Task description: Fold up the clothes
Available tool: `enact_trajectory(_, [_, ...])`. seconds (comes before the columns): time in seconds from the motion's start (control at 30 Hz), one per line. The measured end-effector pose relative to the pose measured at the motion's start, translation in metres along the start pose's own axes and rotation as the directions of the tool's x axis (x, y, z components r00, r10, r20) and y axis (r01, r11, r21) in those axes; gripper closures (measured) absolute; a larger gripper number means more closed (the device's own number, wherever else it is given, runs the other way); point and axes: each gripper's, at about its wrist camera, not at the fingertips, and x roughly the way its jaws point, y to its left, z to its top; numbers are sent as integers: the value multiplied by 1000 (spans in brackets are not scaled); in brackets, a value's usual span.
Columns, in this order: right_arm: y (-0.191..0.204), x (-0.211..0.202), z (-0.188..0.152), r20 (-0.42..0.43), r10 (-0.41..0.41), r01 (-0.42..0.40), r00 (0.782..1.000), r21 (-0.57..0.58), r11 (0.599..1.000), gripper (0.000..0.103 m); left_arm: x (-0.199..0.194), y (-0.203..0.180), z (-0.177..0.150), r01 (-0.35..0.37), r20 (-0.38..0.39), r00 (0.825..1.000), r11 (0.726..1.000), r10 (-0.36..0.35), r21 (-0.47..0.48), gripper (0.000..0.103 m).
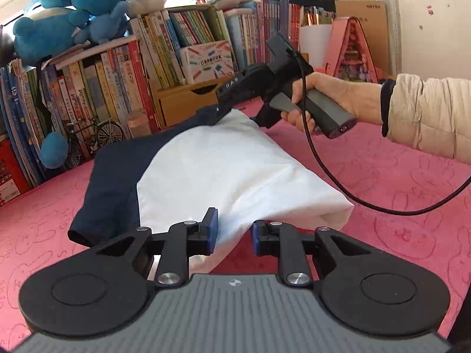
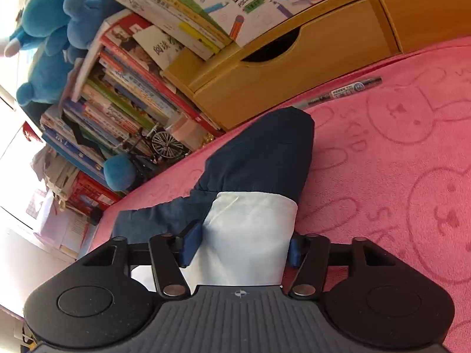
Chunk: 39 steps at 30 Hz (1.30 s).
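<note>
The garment (image 1: 212, 170), white with dark blue sleeves, lies folded in a narrow bundle on the pink worktop (image 1: 382, 182), probably so that it can be folded once more along its length. The left gripper (image 1: 234, 229) hovers at the near white corner with narrow jaws; the cloth runs between the pads, but I cannot tell if they pinch it. The right gripper (image 2: 241, 248) stands over the far end with wide jaws on both sides of the white part, not pressing it.
</note>
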Motion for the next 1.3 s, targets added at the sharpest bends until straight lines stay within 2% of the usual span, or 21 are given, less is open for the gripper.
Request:
enact_trajectory(0.03, [-1, -12, -2, 29, -12, 12, 1000, 3, 1000, 1, 0, -2, -4, 6, -23, 1000, 1000, -6, 4, 73])
enact_trajectory(0.07, [-1, -23, -5, 57, -25, 24, 998, 6, 1000, 0, -3, 0, -7, 8, -33, 999, 1000, -9, -8, 69])
enact_trajectory(0.13, [10, -49, -12, 130, -107, 121, 986, -104, 987, 0, -14, 9, -15, 2, -40, 999, 998, -5, -65, 43])
enact_trajectory(0.2, [31, -72, -29, 233, -191, 252, 953, -267, 930, 0, -30, 23, -24, -37, -52, 998, 990, 30, -134, 37])
enact_trajectory(0.23, [44, -79, -41, 273, -198, 289, 942, -349, 891, 2, -38, 30, -27, -64, -57, 997, 985, 55, -162, 36])
enact_trajectory(0.27, [60, -83, -57, 288, -174, 290, 942, -435, 852, 6, -44, 37, -30, -93, -60, 995, 978, 83, -186, 36])
enact_trajectory(0.3, [75, -87, -73, 300, -148, 291, 942, -517, 805, 16, -50, 44, -32, -122, -65, 992, 970, 110, -209, 35])
enact_trajectory(0.33, [89, -87, -88, 295, -120, 277, 948, -581, 765, 27, -55, 51, -34, -147, -66, 989, 963, 135, -228, 35])
enact_trajectory(0.4, [114, -73, -118, 225, -67, 203, 972, -662, 721, 35, -64, 62, -32, -194, -59, 981, 944, 185, -267, 35])
enact_trajectory(0.5, [137, -33, -147, 138, -78, 155, 987, -733, 663, 36, -65, 66, -28, -236, -48, 972, 931, 231, -280, 26])
enact_trajectory(0.53, [135, -17, -154, 125, -102, 162, 987, -742, 650, 30, -64, 65, -28, -248, -46, 968, 928, 245, -277, 26])
enact_trajectory(0.6, [136, -2, -157, 122, -121, 172, 985, -738, 653, 21, -60, 61, -28, -256, -45, 966, 928, 253, -273, 23])
enact_trajectory(0.7, [148, -3, -154, 112, -175, 201, 978, -719, 665, 23, -55, 60, -28, -261, -32, 964, 922, 263, -288, 18])
enact_trajectory(0.8, [156, -39, -165, 115, -109, 159, 987, -730, 665, 27, -50, 66, -27, -270, -15, 960, 907, 280, -323, 15])
enact_trajectory(0.87, [156, -62, -179, 117, -70, 134, 991, -754, 643, 27, -45, 71, -28, -288, -17, 954, 896, 300, -338, 13])
enact_trajectory(0.93, [152, -76, -193, 101, -76, 127, 992, -779, 614, 26, -36, 77, -31, -335, -49, 940, 882, 339, -331, 13])
enact_trajectory(1.03, [129, -75, -216, 64, -198, 168, 978, -805, 569, 25, -23, 86, -39, -388, -111, 921, 866, 372, -317, 13])
enact_trajectory(1.1, [116, -84, -226, 70, -213, 185, 975, -790, 585, 23, -20, 92, -49, -380, -142, 925, 862, 352, -335, 12])
enact_trajectory(1.2, [112, -105, -227, 59, -230, 198, 971, -735, 648, 18, -22, 100, -58, -368, -167, 930, 851, 328, -374, 6])
enact_trajectory(1.27, [112, -122, -234, 96, -209, 212, 973, -721, 660, 13, -28, 102, -58, -367, -174, 930, 840, 323, -401, 6])
enact_trajectory(1.3, [112, -130, -239, 121, -200, 225, 972, -718, 658, 7, -33, 101, -55, -365, -172, 931, 837, 322, -409, 6])
